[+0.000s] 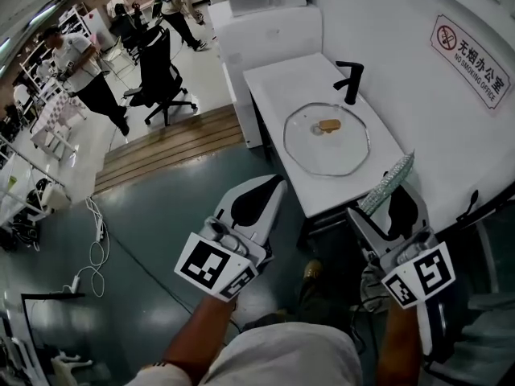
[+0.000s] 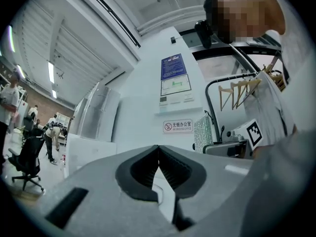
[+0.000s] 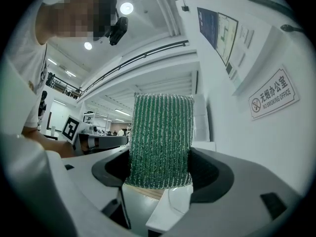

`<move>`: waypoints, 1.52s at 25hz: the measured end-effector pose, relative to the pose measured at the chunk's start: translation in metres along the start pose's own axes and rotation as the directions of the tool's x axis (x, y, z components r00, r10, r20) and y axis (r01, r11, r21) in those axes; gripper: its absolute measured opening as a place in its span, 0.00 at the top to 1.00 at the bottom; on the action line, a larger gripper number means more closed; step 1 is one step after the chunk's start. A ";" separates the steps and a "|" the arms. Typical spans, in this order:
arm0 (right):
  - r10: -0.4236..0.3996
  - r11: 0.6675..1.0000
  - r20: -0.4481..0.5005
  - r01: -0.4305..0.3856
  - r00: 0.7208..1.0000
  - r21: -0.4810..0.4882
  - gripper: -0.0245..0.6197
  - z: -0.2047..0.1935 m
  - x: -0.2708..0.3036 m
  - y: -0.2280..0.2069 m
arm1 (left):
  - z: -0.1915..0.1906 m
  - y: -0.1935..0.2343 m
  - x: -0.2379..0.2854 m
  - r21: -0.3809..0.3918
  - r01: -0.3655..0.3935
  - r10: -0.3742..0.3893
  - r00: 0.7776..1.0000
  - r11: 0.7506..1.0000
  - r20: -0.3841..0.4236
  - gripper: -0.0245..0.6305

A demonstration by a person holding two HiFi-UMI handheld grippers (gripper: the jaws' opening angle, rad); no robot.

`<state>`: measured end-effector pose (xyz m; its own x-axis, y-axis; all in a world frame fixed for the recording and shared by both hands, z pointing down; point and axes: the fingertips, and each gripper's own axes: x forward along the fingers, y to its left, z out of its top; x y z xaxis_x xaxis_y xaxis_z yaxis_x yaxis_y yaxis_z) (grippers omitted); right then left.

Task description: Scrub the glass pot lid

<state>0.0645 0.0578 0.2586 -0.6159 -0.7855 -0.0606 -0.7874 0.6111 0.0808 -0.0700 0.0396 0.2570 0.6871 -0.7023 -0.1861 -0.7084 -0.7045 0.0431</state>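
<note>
Both jaws of my left tool are clenched together, tips meeting on nothing. My right tool grips a green scouring pad that sticks out past its tips. The glass pot lid lies flat on the white worktop, just near of the black tap, beyond both tools.

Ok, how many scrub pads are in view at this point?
1. The green scrub pad stands clamped in the right gripper; none lies on the white table by the glass pot lid. The left gripper is shut, empty.
</note>
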 end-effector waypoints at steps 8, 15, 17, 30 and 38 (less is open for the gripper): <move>0.026 1.000 -0.015 -0.026 1.000 -0.013 0.42 -0.015 0.045 -0.051 | -0.017 0.036 0.059 0.023 -0.010 0.011 0.999 1.000 -0.031 0.94; 0.051 0.999 -0.017 -0.051 0.999 -0.006 0.42 -0.023 0.086 -0.098 | -0.036 0.071 0.104 0.026 -0.059 0.060 0.997 0.998 -0.056 0.94; 0.055 0.998 -0.017 -0.055 0.998 -0.003 0.42 -0.025 0.096 -0.111 | -0.041 0.082 0.115 0.024 -0.080 0.081 0.995 0.996 -0.062 0.94; 0.075 0.997 -0.095 -0.073 0.993 0.023 0.42 -0.044 0.151 -0.156 | -0.063 0.127 0.163 0.016 -0.106 0.107 0.986 0.994 -0.127 0.94; 0.080 0.996 -0.177 -0.086 0.981 -0.027 0.42 -0.053 0.198 -0.164 | -0.079 0.165 0.185 0.026 -0.078 0.081 0.980 0.997 -0.181 0.94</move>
<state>0.0733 -0.2027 0.2861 -0.6625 -0.7389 0.1234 -0.7304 0.6737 0.1129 -0.0473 -0.2150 0.3073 0.6452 -0.7641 -0.0013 -0.7636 -0.6449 0.0321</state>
